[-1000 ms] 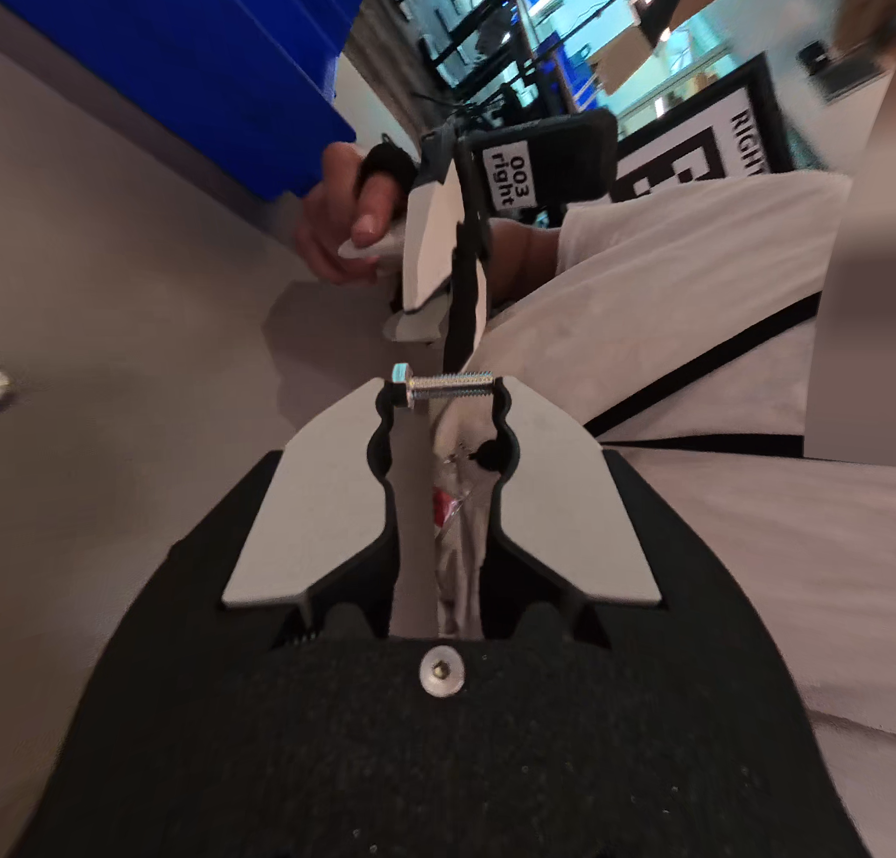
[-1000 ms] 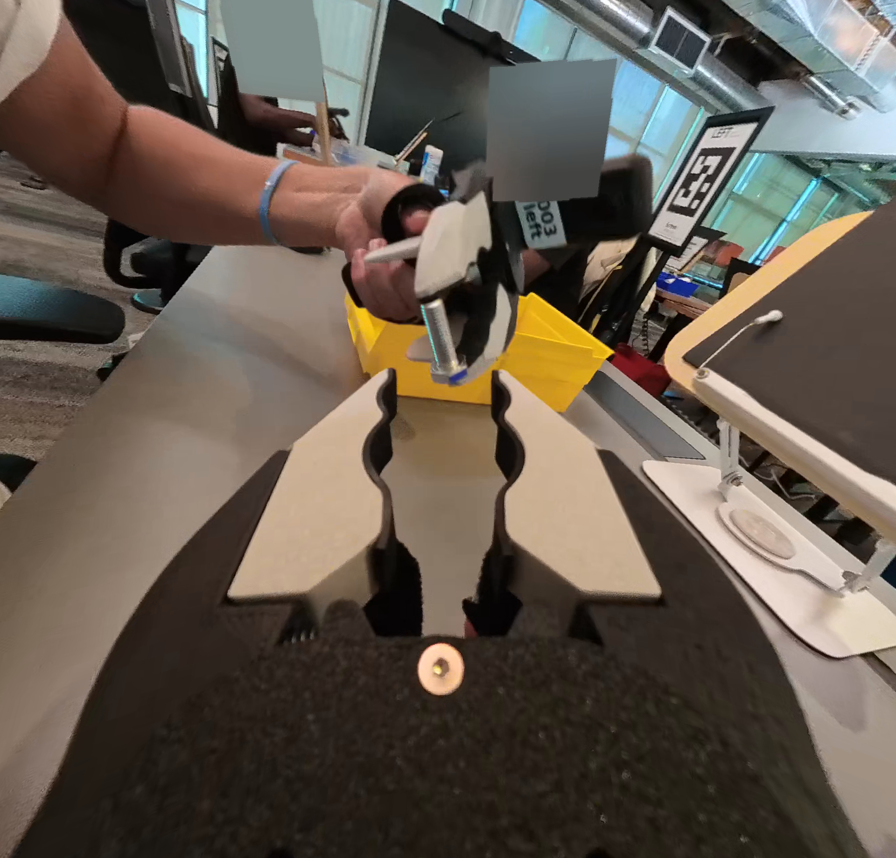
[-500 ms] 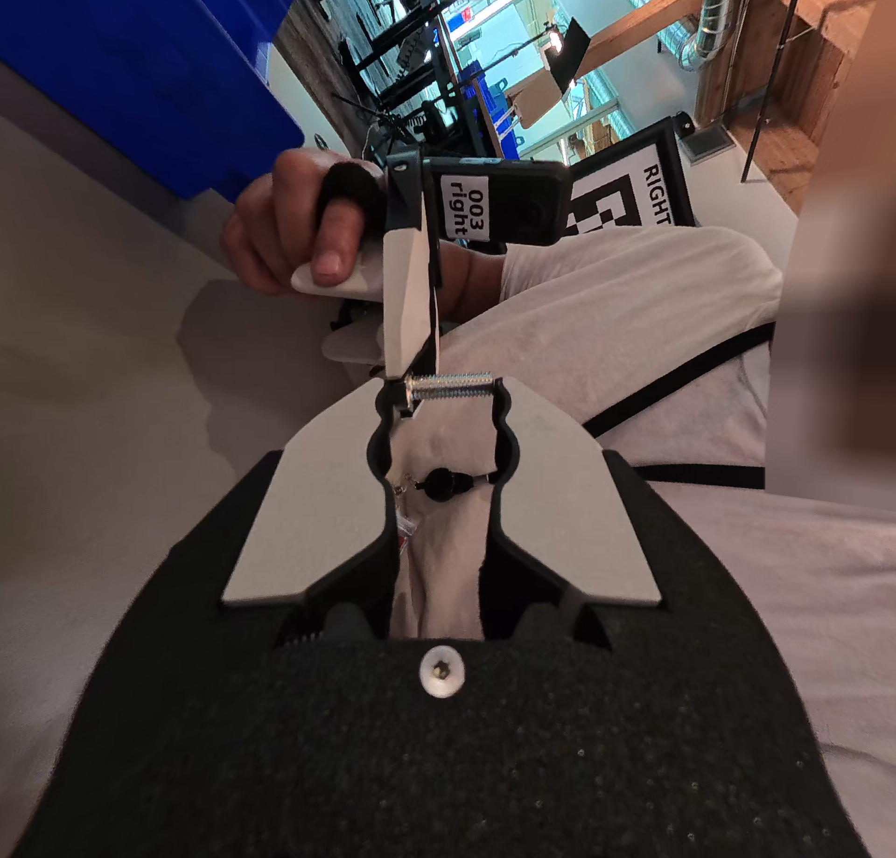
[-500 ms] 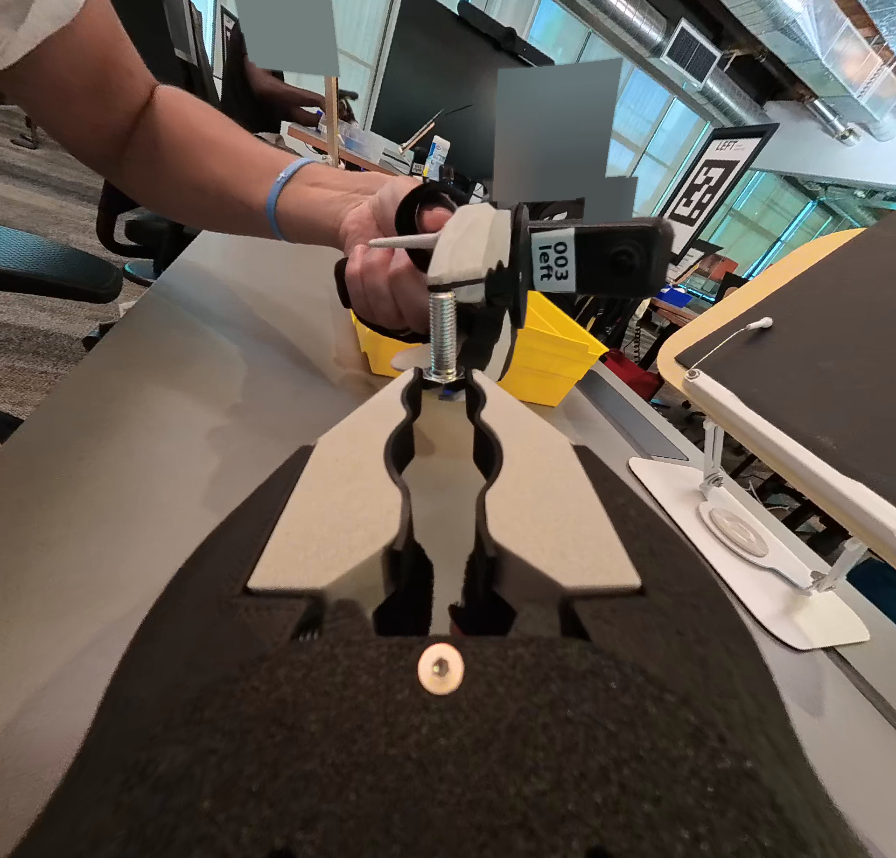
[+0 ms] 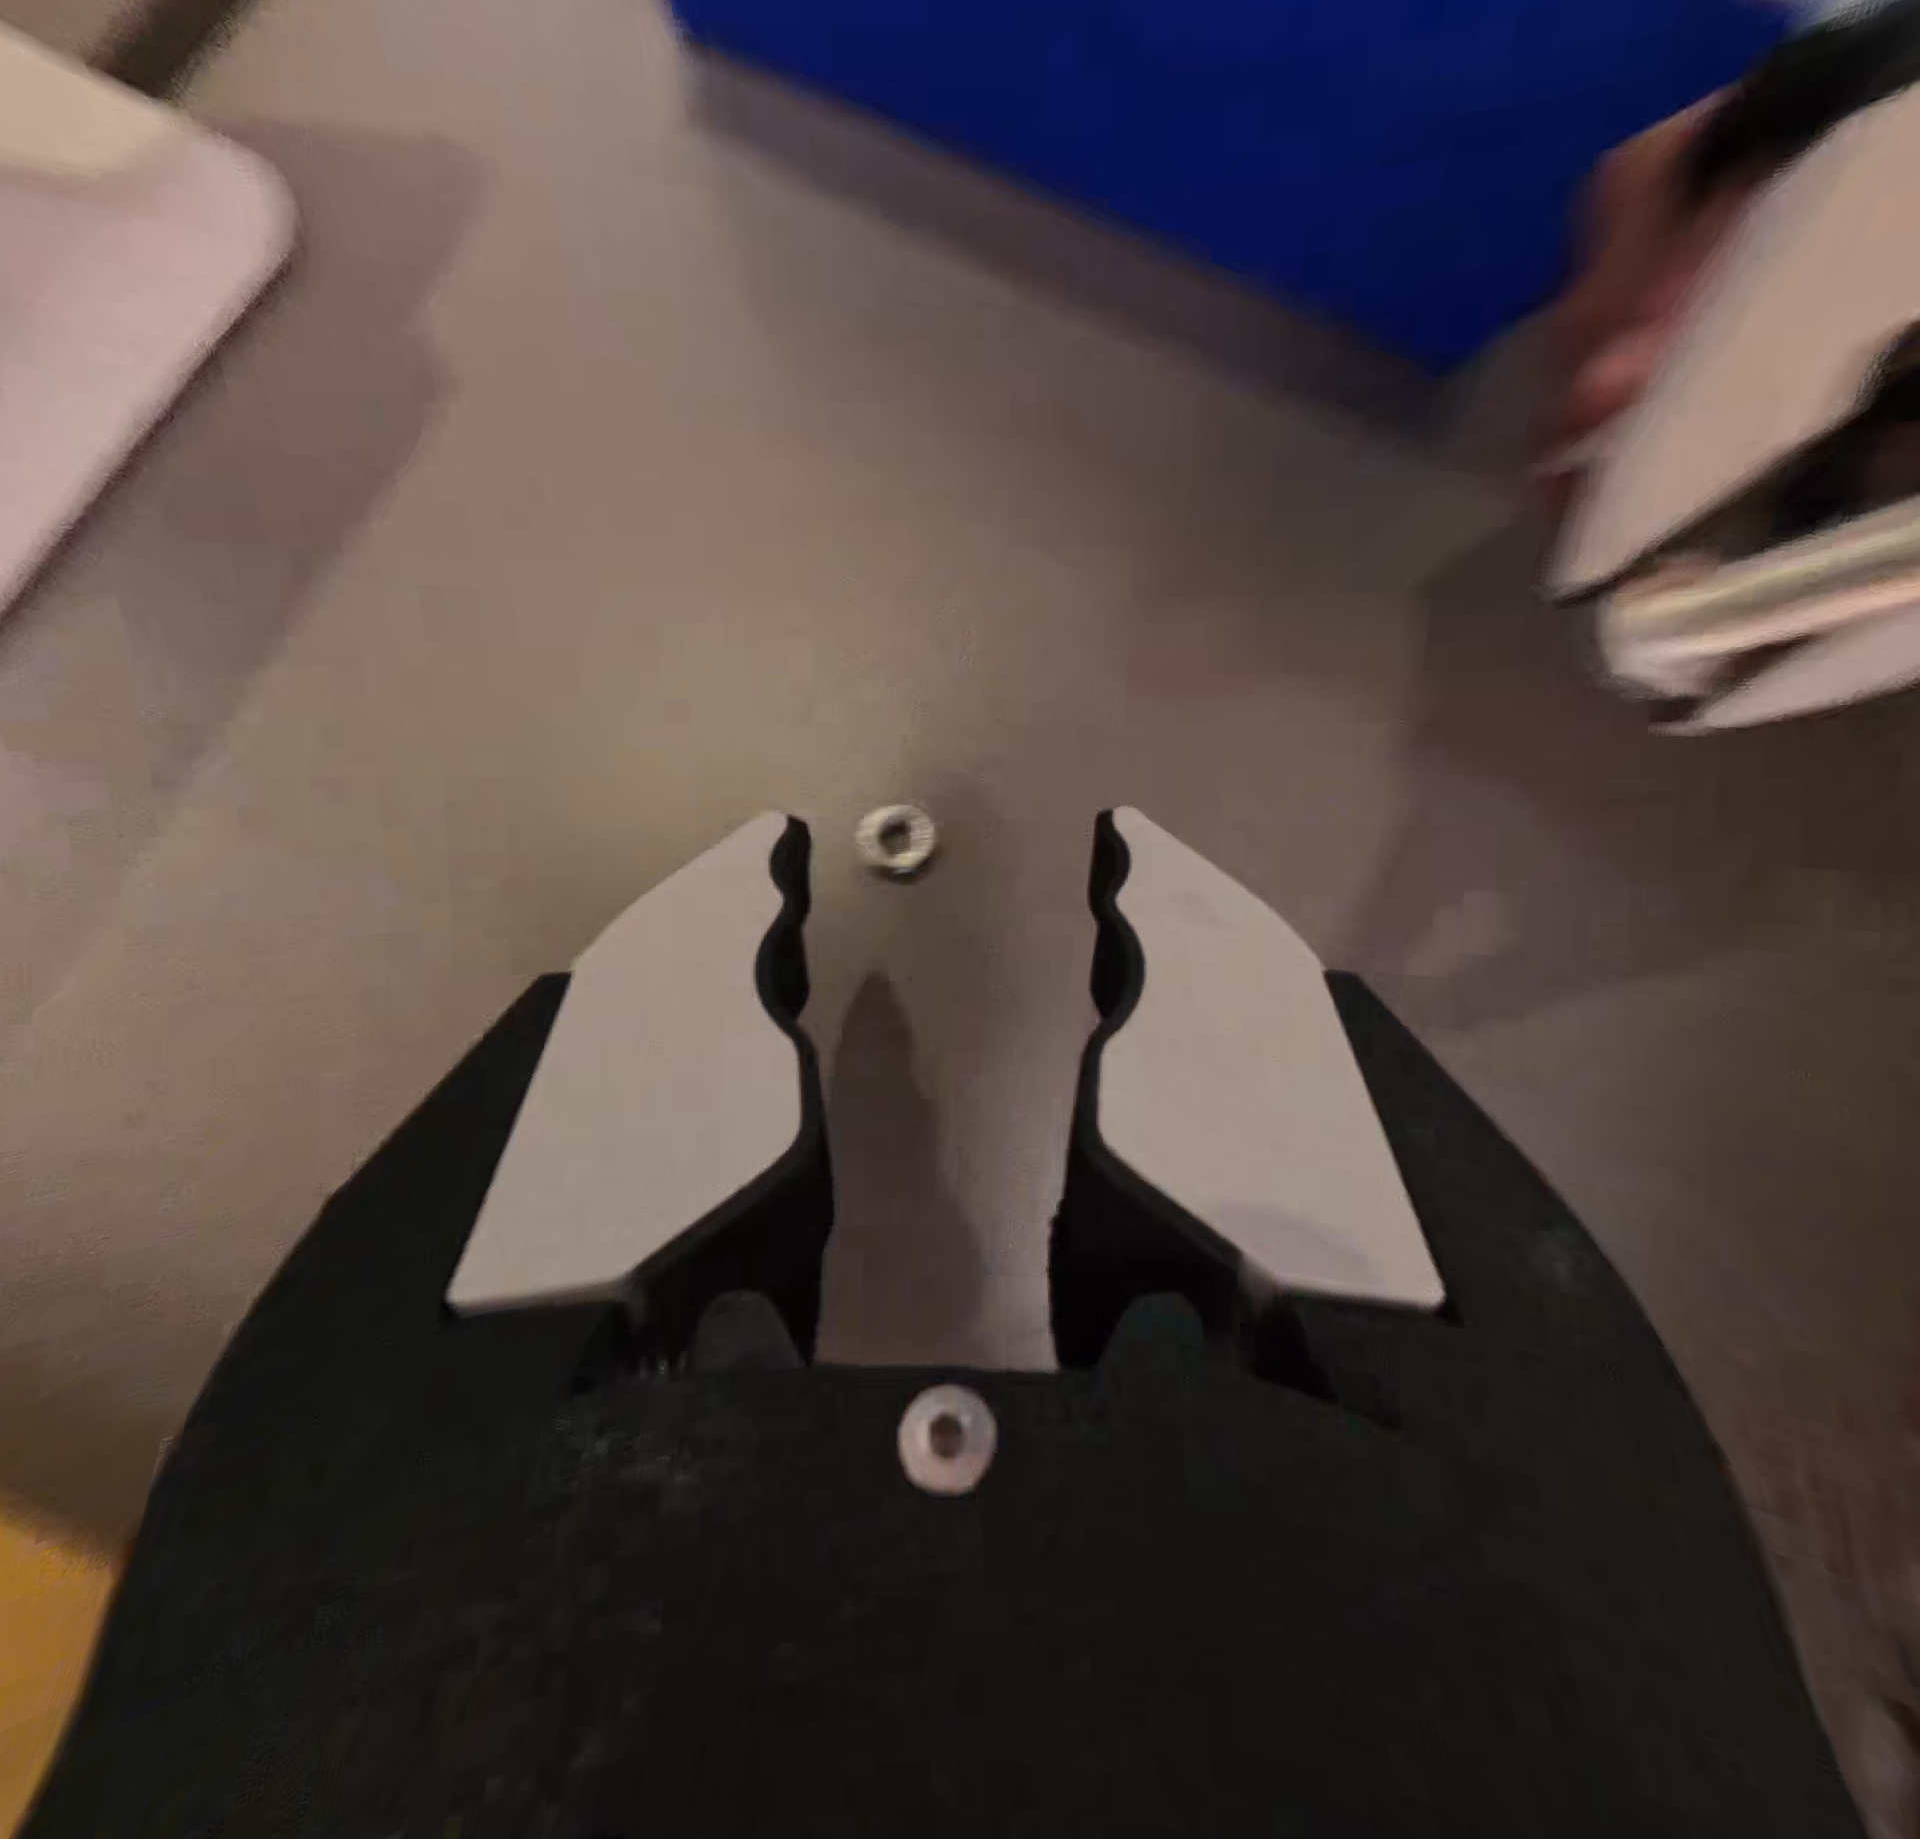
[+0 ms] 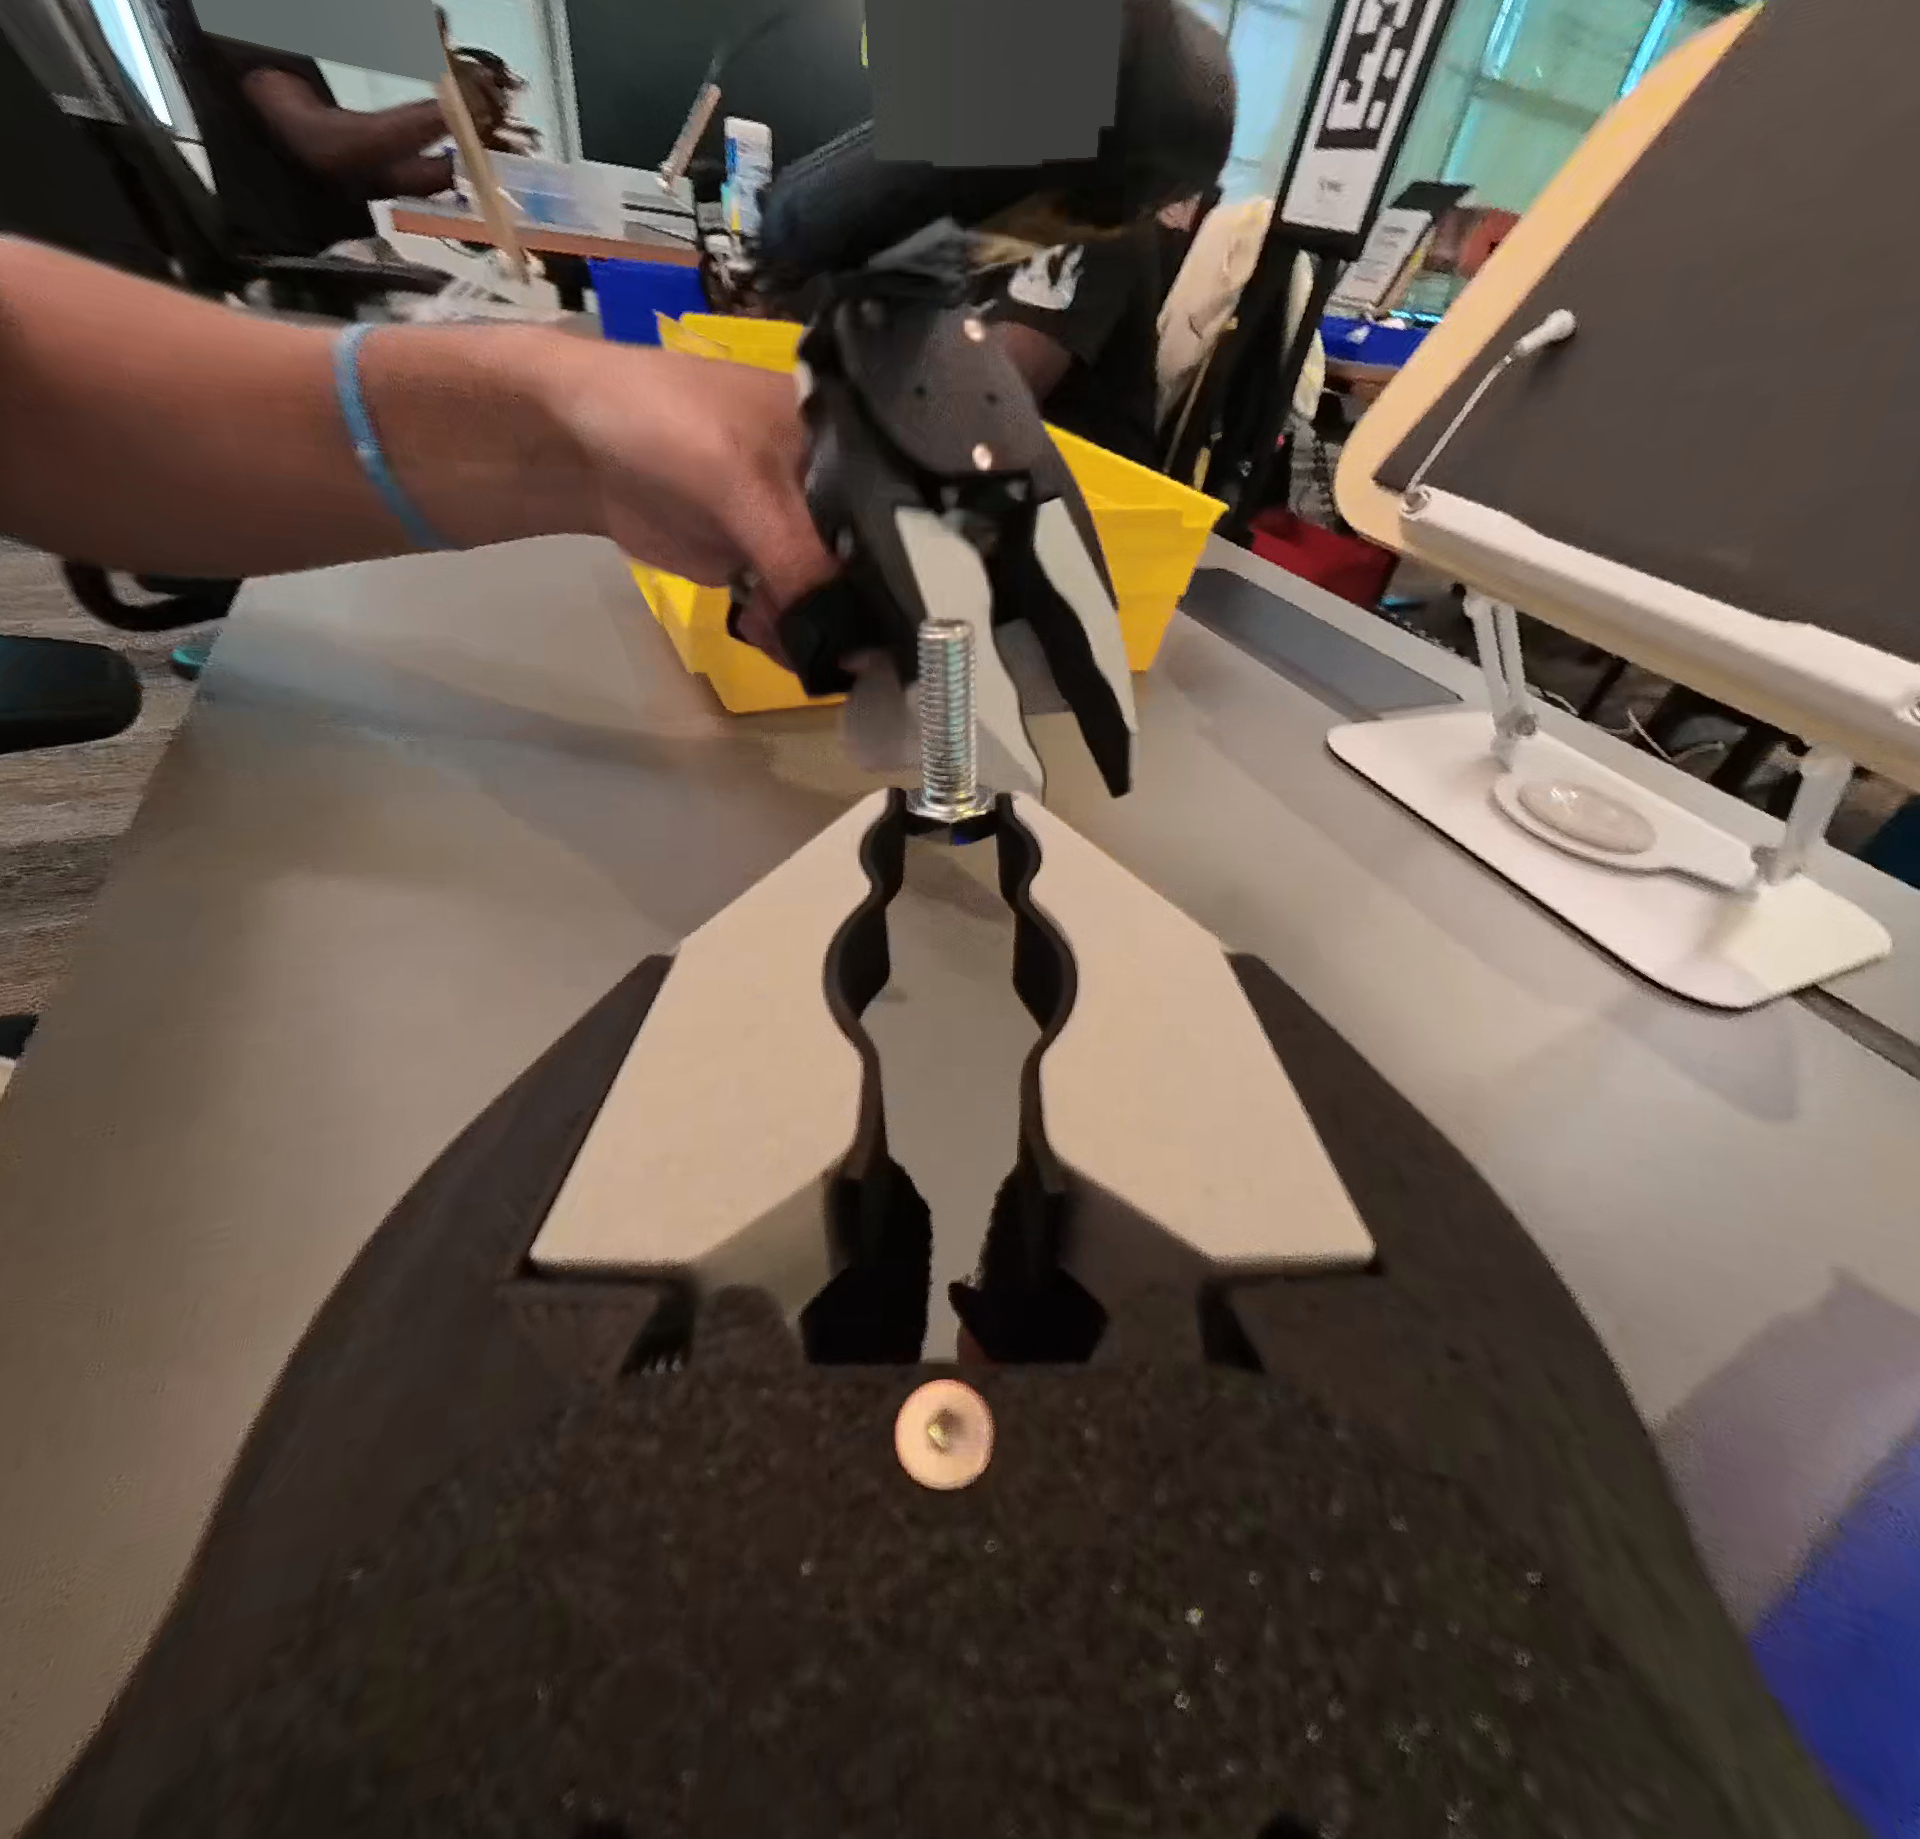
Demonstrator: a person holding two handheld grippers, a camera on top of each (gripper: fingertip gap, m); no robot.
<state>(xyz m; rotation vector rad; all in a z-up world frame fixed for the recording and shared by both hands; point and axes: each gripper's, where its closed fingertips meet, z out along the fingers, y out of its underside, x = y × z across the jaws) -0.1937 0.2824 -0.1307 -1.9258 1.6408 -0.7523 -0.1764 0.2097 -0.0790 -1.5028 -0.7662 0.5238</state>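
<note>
Left wrist view. The whole frame is smeared by motion blur. At 2 o'clock the right gripper (image 5: pixel 1766 584) is cut off by the frame edge and hard to read; a pale metallic streak lies between its fingers, and the hand behind it is only a blur. At 12 o'clock a blue bin (image 5: pixel 1195 75) is cropped by the top edge, and at 10 o'clock a white plate-like base (image 5: pixel 94 314) is cropped by the left edge. The left gripper (image 5: pixel 948 833) stands released, jaws wide apart over the grey table (image 5: pixel 623 542), nothing pressed between them. A small silver nut (image 5: pixel 895 840) lies on the table just beyond the tips, nearer the left finger, touching neither.

Right wrist view. The right gripper (image 6: pixel 948 815) is clenched on the head of a silver bolt (image 6: pixel 947 724), whose threaded shank stands upright above the fingertips (image 6: pixel 1023 833). At 12 o'clock the left gripper (image 6: pixel 1049 740) points down at the table, fingers spread and bare, behind the bolt; a hand (image 6: pixel 665 470) holds it. A yellow bin (image 6: pixel 1143 532) sits partly hidden behind them. At 3 o'clock a white stand (image 6: pixel 1600 854) carries a tilted board cut off by the edge.
</note>
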